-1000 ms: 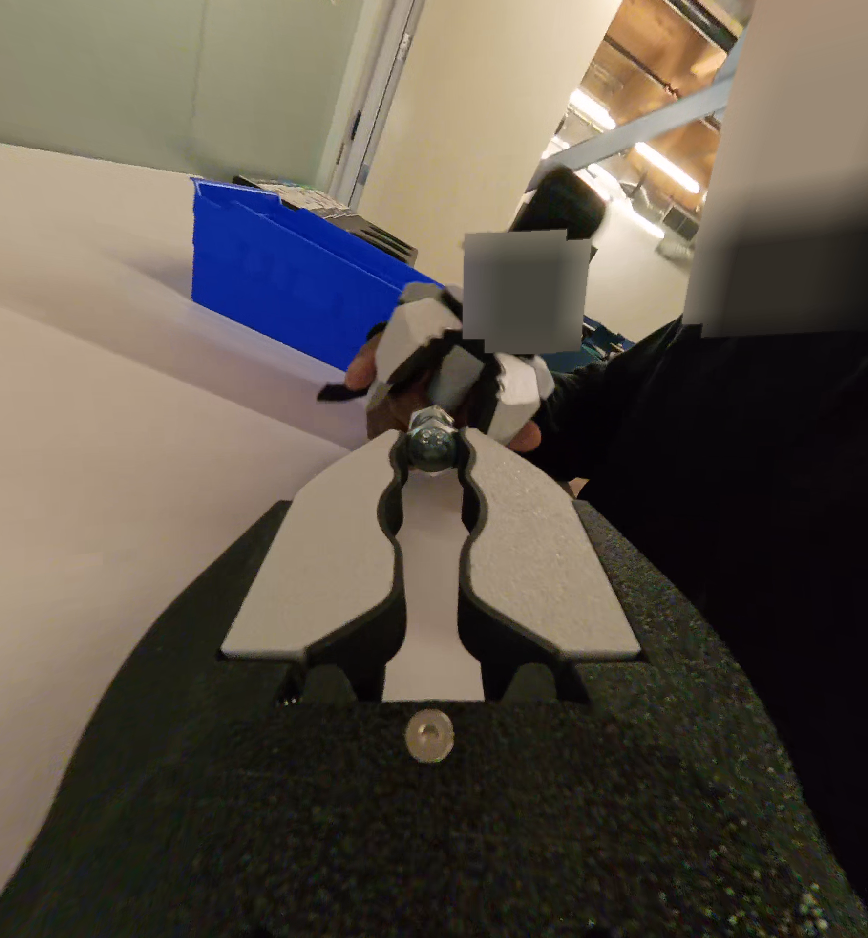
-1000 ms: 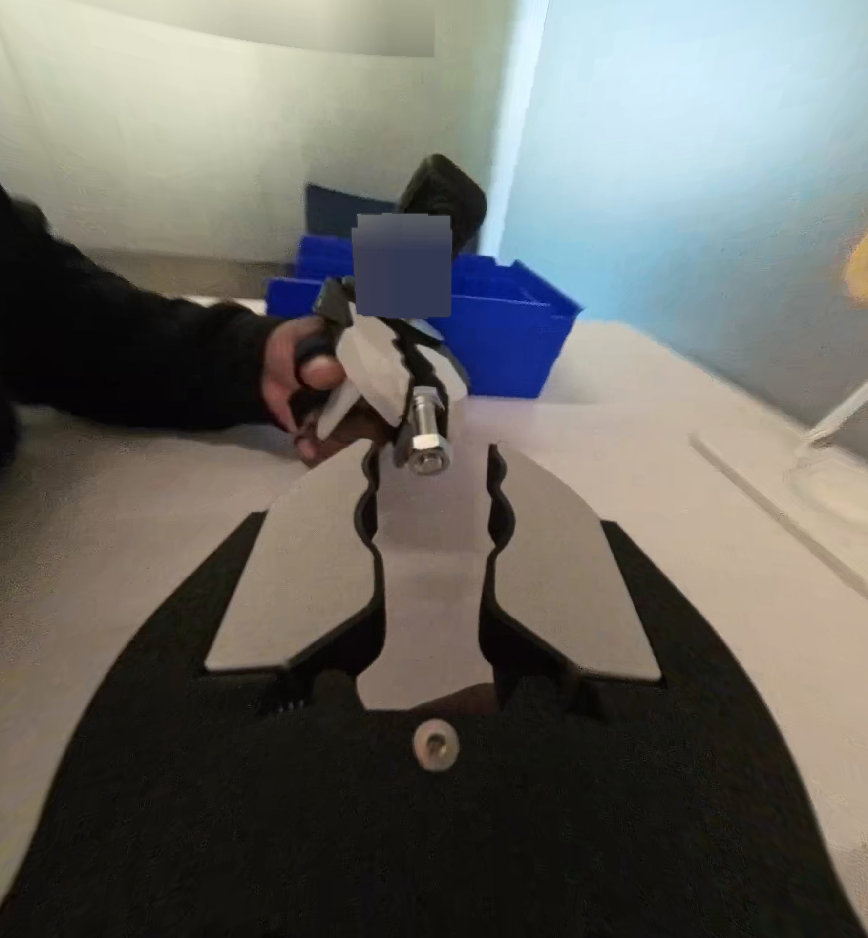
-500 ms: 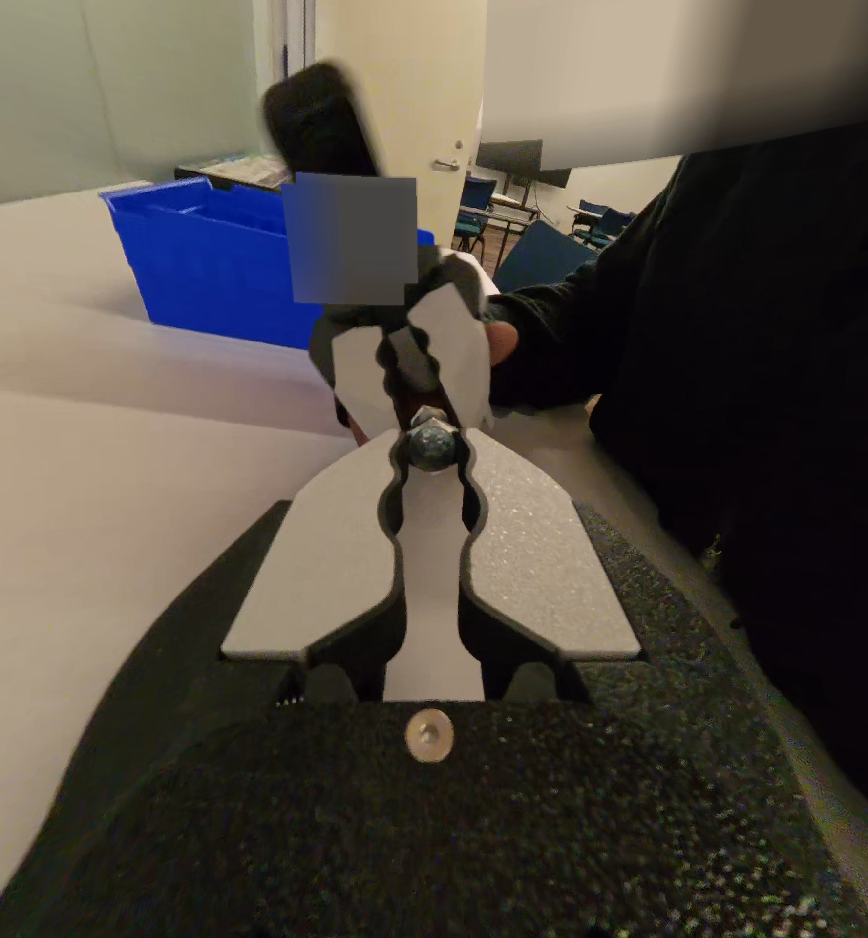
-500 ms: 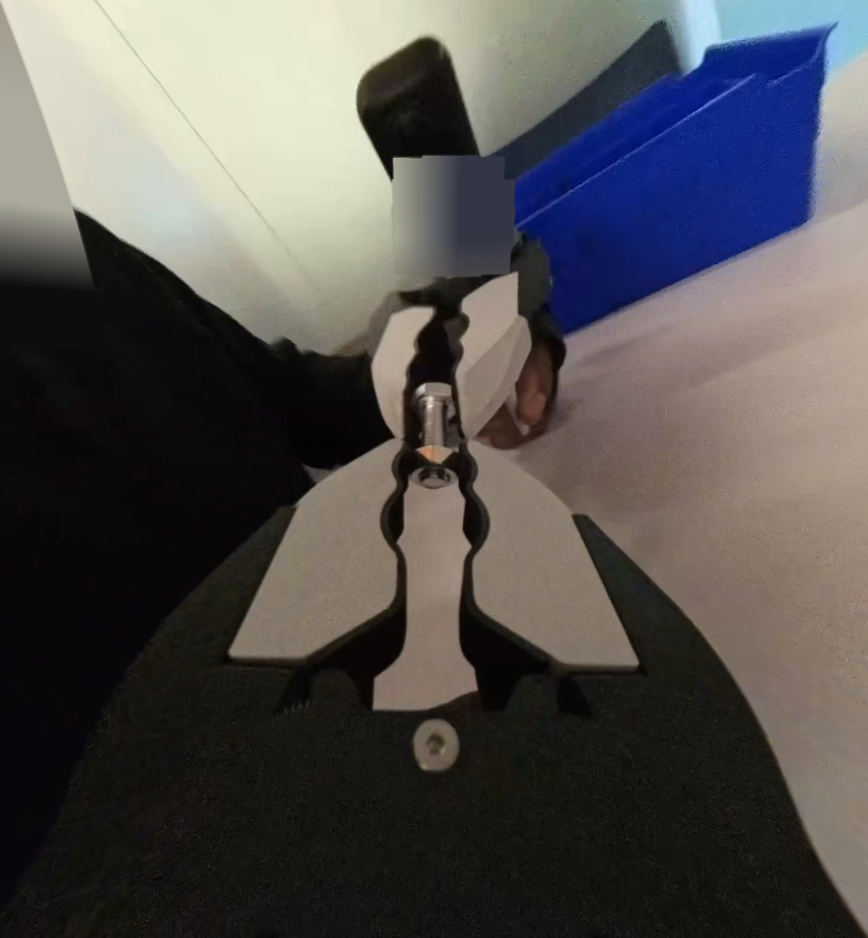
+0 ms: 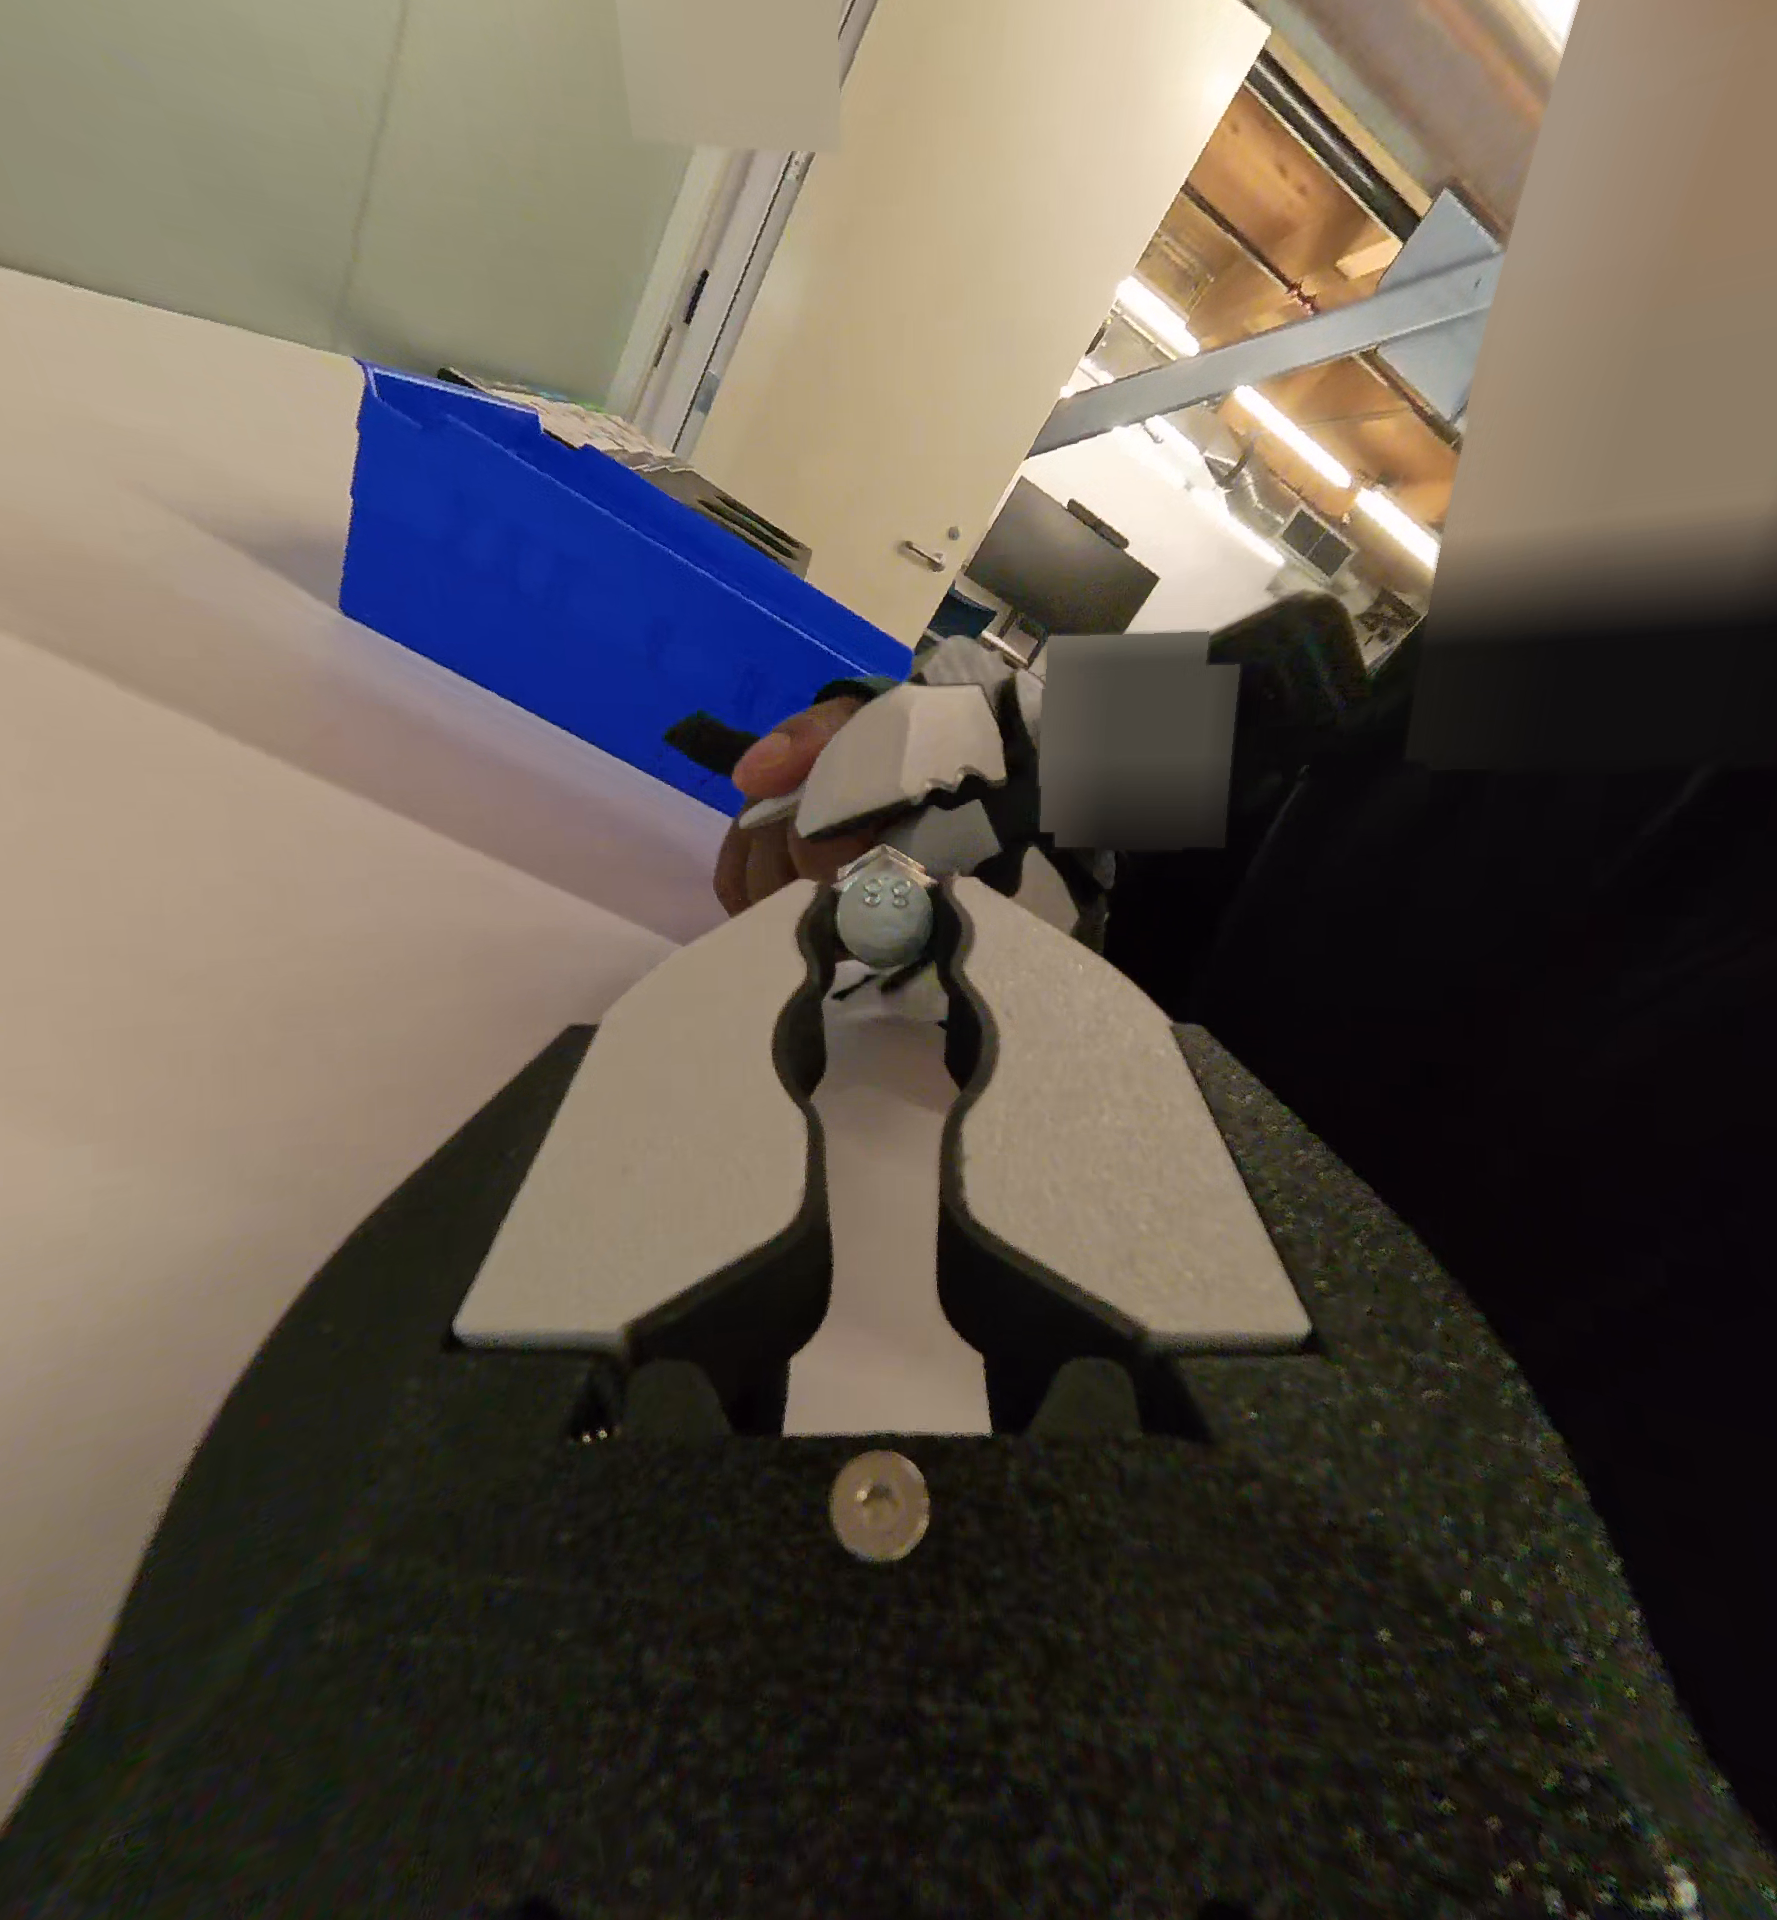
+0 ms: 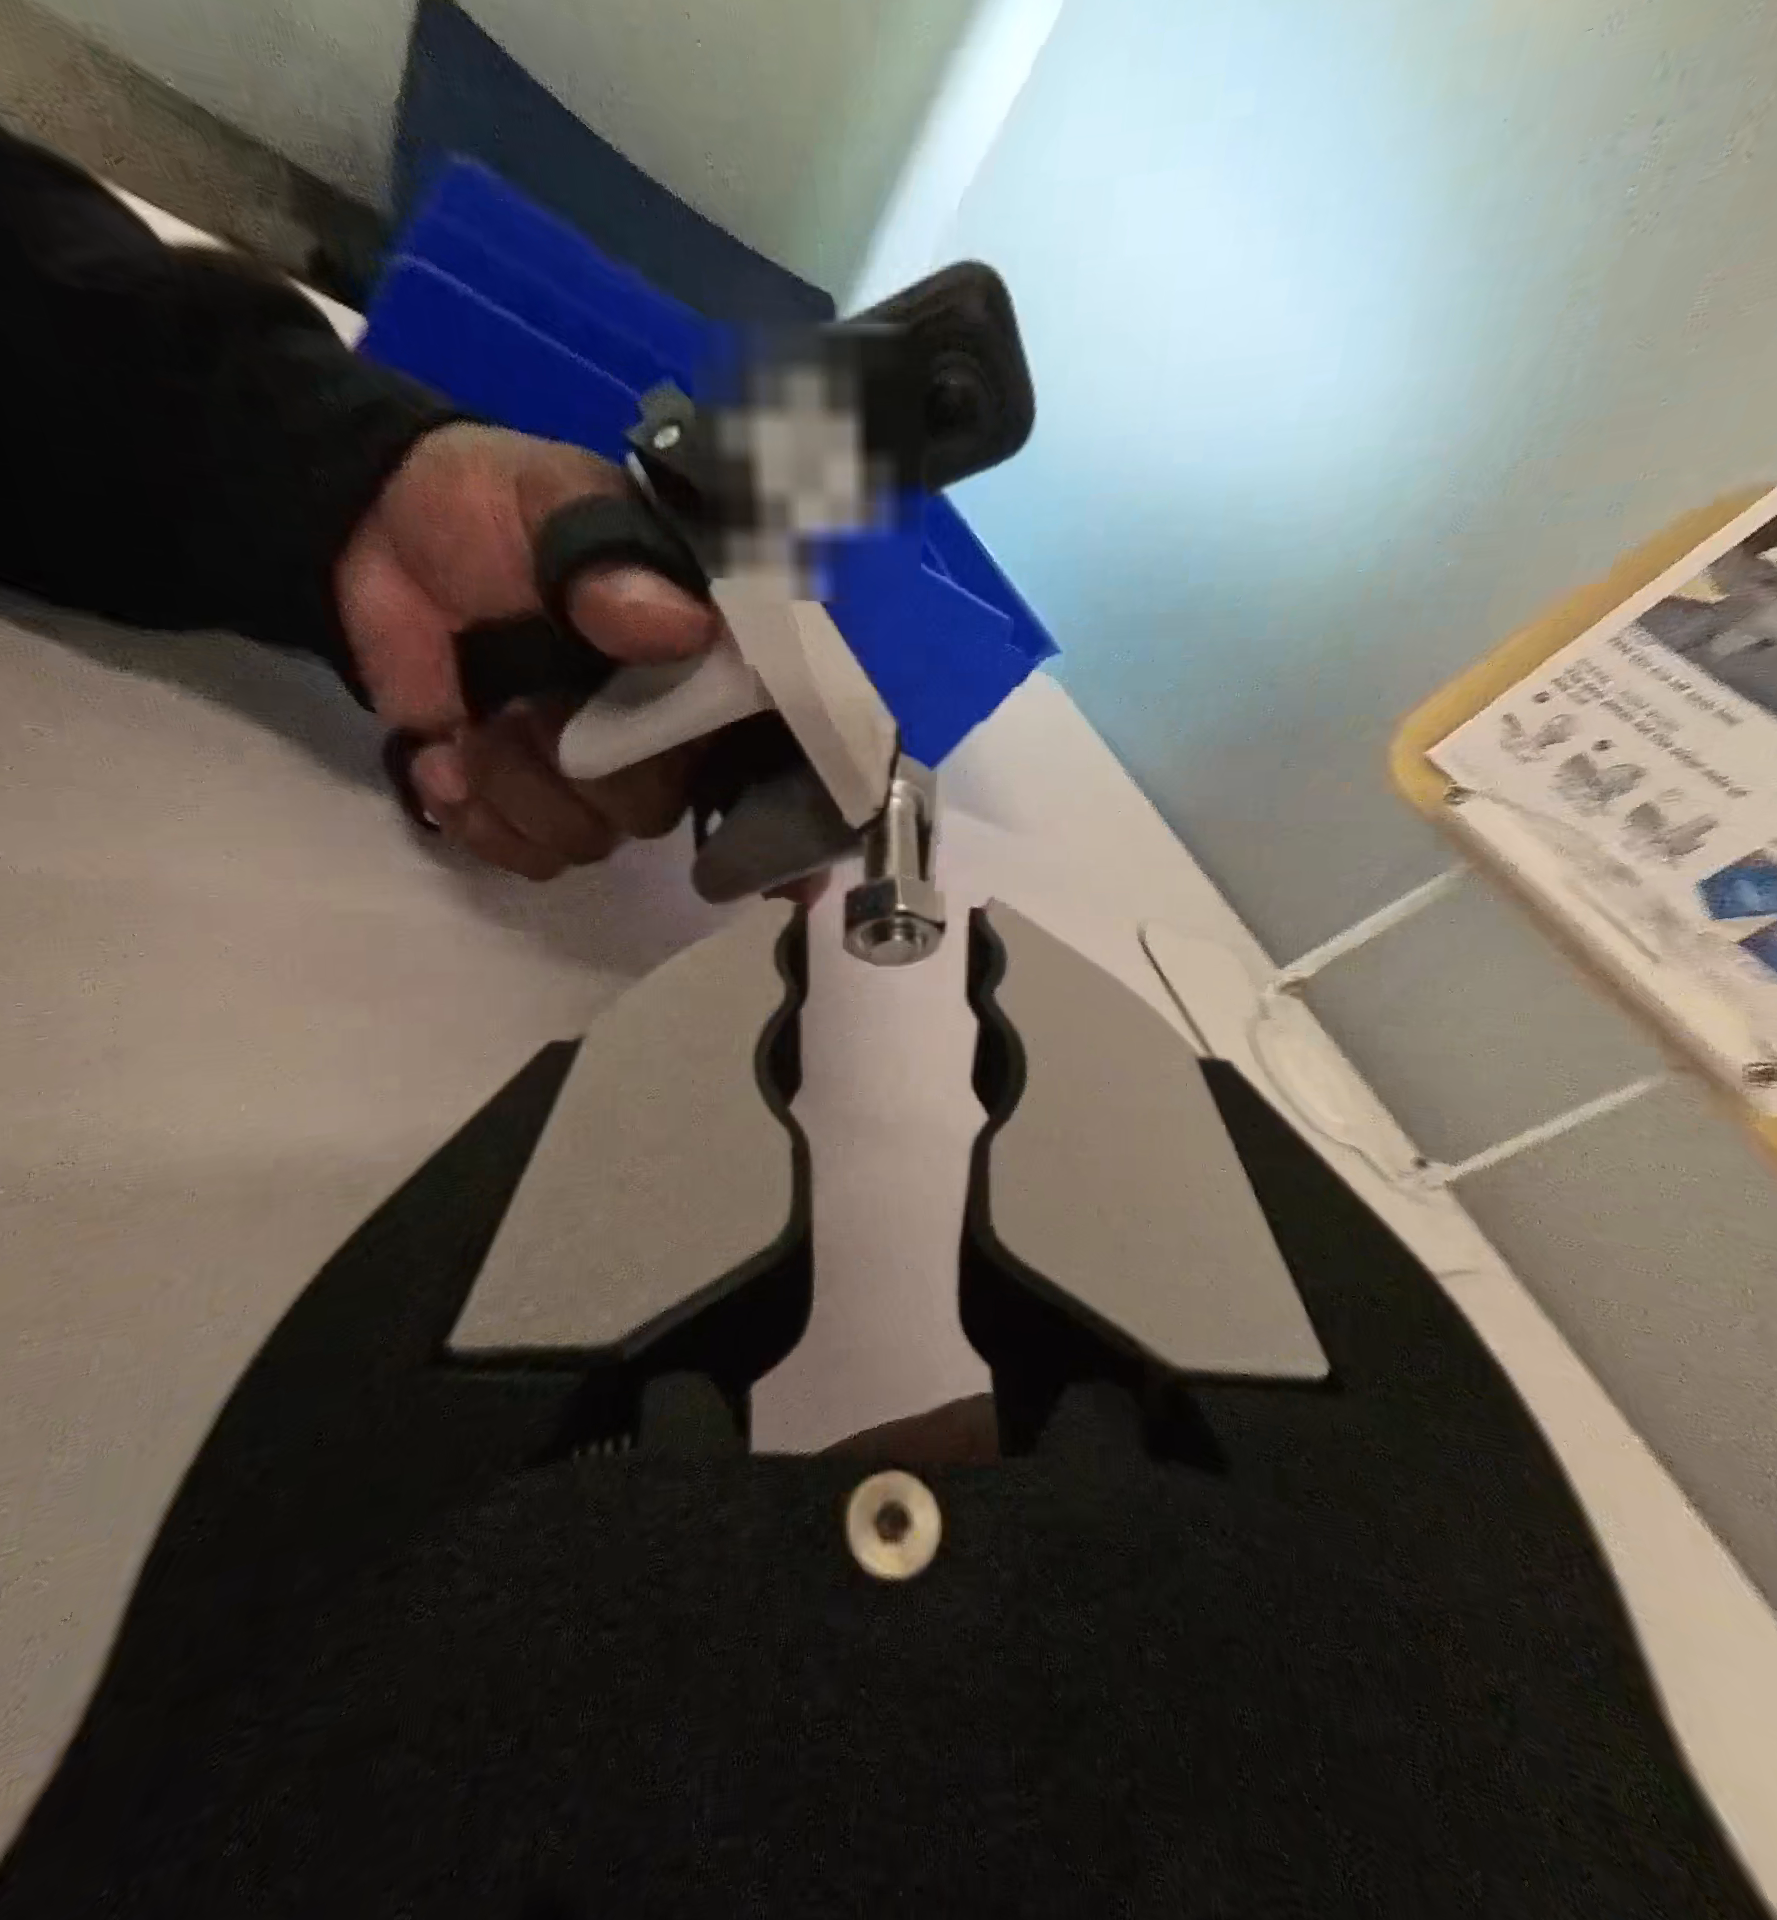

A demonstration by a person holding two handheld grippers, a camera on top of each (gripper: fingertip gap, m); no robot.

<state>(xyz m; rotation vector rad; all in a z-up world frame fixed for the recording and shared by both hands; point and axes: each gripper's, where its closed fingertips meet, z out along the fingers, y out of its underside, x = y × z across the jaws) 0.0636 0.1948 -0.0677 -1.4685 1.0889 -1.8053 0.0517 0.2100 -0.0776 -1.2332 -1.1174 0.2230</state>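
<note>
**Bolt clamped in one gripper, the other gripper's jaws standing apart around the nut**

At the centre of the left wrist view, the left gripper (image 5: 882,925) is clamping the head end of a silver bolt (image 5: 882,920), its two grey fingers (image 5: 702,1049) pressing in on either side. In the right wrist view the same bolt (image 6: 905,831) is pointing down toward the middle of the frame, with a hex nut (image 6: 894,920) sitting on its threaded end. The right gripper (image 6: 889,935) is standing open around that nut, with a clear gap showing on both sides, so it is gripping nothing. The nut is on the thread already; how far along it is seated cannot be told, and whether it is being run on or off is not shown.

A blue bin (image 5: 551,603) is sitting on the white table (image 5: 188,935) toward the upper left of the left wrist view, holding what look like dark and light flat items at its rim; these are too small to identify. The same blue bin (image 6: 925,623) is showing behind the left gripper in the right wrist view, its contents hidden. A printed sheet on a yellow board (image 6: 1642,727) is hanging at the right edge.
</note>
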